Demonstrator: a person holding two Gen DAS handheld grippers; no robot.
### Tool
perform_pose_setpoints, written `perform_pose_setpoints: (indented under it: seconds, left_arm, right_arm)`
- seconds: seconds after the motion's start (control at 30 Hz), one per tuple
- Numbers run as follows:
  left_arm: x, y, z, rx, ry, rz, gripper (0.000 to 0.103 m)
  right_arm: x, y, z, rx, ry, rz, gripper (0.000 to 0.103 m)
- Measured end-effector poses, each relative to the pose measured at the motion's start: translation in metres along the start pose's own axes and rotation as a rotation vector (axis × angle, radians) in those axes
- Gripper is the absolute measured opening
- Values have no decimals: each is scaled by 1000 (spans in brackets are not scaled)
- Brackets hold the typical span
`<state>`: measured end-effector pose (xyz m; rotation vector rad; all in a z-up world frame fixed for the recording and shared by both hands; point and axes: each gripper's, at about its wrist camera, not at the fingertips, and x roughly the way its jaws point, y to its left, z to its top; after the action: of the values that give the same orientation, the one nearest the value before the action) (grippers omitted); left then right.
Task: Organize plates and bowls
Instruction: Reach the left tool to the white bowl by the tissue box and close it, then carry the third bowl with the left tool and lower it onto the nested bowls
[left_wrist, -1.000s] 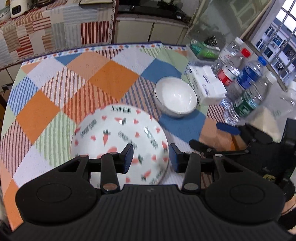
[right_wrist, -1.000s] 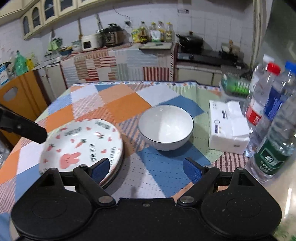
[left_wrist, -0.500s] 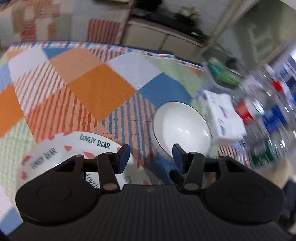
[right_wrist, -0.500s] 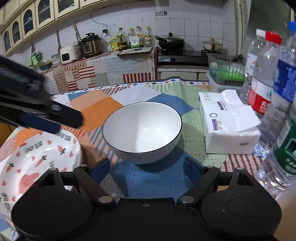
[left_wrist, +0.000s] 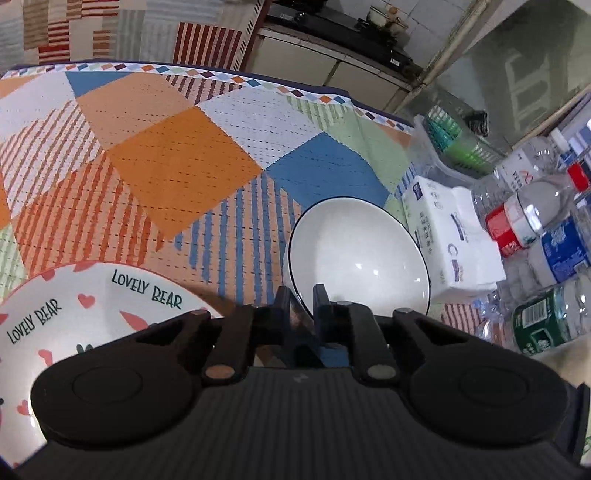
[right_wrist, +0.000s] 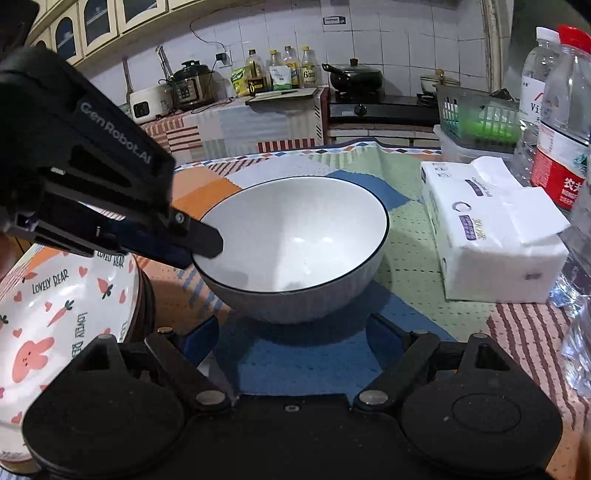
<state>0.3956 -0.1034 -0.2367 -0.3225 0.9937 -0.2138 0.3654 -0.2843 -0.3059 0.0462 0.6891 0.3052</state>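
Note:
A white bowl (left_wrist: 364, 254) with a dark rim stands on the patchwork tablecloth (left_wrist: 166, 158). My left gripper (left_wrist: 301, 301) is shut on the bowl's near-left rim, one finger inside and one outside. In the right wrist view the left gripper (right_wrist: 201, 245) comes in from the left and pinches the rim of the bowl (right_wrist: 295, 243). My right gripper (right_wrist: 291, 336) is open and empty, just in front of the bowl. A stack of carrot-and-bunny plates (right_wrist: 55, 317) lies left of the bowl; it also shows in the left wrist view (left_wrist: 85, 310).
A white tissue pack (right_wrist: 491, 240) lies right of the bowl. Several water bottles (right_wrist: 561, 122) stand at the table's right edge, with a green basket (right_wrist: 480, 118) behind them. A kitchen counter with cookers and bottles runs along the back wall.
My left gripper moved right from over the plates to the bowl and shut on its rim. My right gripper came closer to the bowl and stayed open.

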Motion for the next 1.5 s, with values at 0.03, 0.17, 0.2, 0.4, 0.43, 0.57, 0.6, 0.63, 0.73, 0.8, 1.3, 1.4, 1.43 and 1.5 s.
perform_pose_setpoints:
  seconds: [0.03,0.17,0.2,0.4,0.43,0.57,0.6,0.63,0.73,0.8,1.3,1.4,1.43,1.5]
  left_arm:
    - [0,-2,0,18,5,8,11]
    - [-1,-10,1,65,44,35,11]
    - [-3,-11,1,72,54,29,11]
    - [-11,-13,0,68,93,14,11]
    - [-12,-12,0,60,101,10,11]
    - [-23,-11,-4,63,108,-6,11]
    - [-27,-12,-6,71,106,-10,11]
    - [-33,-12,-8,77,97,-15,11]
    - [-47,-11,-16,101,77,-34,11]
    - [-57,-10,-19,91,70,-41,11]
    - [-161,-4,-55,121,88,-77,12]
    - [-185,-4,-64,140,87,-73,12]
    - [-193,-3,-68,145,85,-72,12]
    - [-210,-3,-74,156,78,-71,12]
  right_arm:
    - [1,0,1,2,-2,3,90]
    - [6,-2,3,1,-13,18,90]
    - [7,-1,3,-4,-14,19,90]
    - [1,-1,4,-17,-18,18,91]
    - [0,0,4,-20,-16,18,91]
    - [-12,8,1,-57,-30,-1,91]
    - [-16,9,0,-62,-33,-4,91]
    - [-21,10,0,-62,-35,-3,91]
    - [-33,17,3,-69,-27,-11,91]
    - [-41,23,4,-104,-31,-23,91]
    - [-132,75,-1,-185,-62,-11,90]
    - [-150,88,-3,-198,-65,-13,90]
    - [-158,93,-4,-201,-66,-15,90]
    - [-170,101,-5,-211,-74,-15,90]
